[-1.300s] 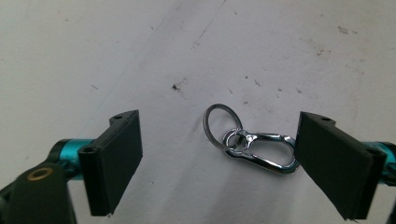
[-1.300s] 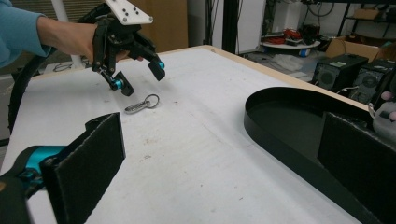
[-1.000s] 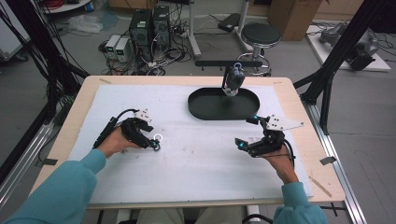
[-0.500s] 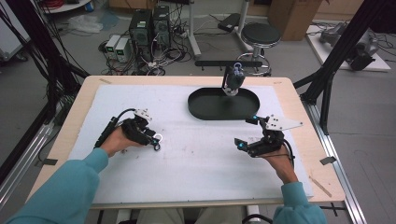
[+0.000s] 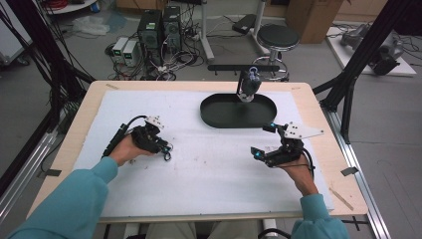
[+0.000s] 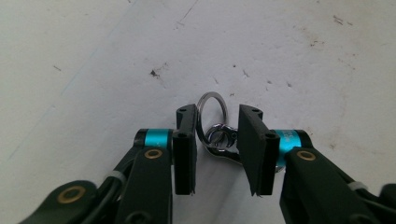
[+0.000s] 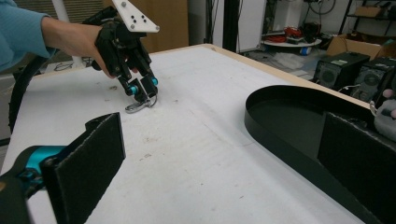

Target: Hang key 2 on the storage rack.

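Person's arms: two teal sleeves come in from the near edge of the table, forearms angled outward, each bare hand wrapped around a gripper body.
Right gripper [image 5: 263, 141]: near right of the white table cover [image 5: 209, 184], held low and pointing left toward the table's middle, wrist bent back and the grey three-cornered plate on top. Its black padded jaws stand wide apart with nothing between them; the right gripper view looks through that gap across the bare cover.
Left gripper [image 6: 215, 135]: left of centre, tipped steeply down at the cover, hand behind and above it, cable looping back along the wrist. Its jaws have just been closing, and a gap remains on each side of the metal between them, so the pads do not yet press on it.
Silver metal key ring with carabiner clip [image 6: 215, 133]: lies flat on the cover between the left gripper's jaws; the round ring points away from the hand, the clip sits back toward the pads. In the right gripper view it gleams under the left gripper's tips.
Black oval tray [image 5: 238, 110]: far centre of the cover, well apart from both grippers.
Small grey plush toy [image 5: 250, 85]: at the tray's far rim.
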`<action>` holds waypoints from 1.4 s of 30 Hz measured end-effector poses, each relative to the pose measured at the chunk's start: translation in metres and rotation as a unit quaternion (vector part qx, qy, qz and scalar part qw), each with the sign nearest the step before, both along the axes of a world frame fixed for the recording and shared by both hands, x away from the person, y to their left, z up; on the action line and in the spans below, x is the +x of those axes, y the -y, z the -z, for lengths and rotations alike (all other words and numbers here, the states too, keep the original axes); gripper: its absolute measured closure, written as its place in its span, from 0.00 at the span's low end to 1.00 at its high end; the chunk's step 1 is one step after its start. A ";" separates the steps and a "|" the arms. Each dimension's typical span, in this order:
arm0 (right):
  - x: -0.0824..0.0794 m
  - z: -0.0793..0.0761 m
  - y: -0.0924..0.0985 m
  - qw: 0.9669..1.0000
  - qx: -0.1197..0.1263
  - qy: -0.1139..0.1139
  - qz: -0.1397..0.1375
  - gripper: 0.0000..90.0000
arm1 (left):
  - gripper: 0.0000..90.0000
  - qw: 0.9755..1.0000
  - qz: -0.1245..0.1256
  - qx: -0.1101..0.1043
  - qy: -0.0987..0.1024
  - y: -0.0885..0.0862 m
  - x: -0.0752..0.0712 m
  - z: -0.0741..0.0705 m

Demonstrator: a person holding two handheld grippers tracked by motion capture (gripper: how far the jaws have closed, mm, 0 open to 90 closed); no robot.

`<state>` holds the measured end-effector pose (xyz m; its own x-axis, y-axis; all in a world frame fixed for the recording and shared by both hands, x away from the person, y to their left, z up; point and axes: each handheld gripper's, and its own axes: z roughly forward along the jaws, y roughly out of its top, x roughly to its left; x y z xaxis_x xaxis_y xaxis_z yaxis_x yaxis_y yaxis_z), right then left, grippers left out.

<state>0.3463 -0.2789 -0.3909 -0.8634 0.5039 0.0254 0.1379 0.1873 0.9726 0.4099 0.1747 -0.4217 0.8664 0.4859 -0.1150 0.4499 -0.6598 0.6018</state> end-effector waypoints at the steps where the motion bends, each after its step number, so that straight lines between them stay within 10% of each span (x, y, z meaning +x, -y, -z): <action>1: 0.000 0.000 0.000 1.000 0.000 -0.001 0.000 0.01 | 0.77 1.000 -0.001 0.000 -0.002 0.000 0.000 0.000; 42: 0.000 0.002 -0.003 1.000 0.003 -0.014 -0.012 0.01 | 0.98 1.000 -0.006 -0.022 0.013 -0.006 -0.005 -0.017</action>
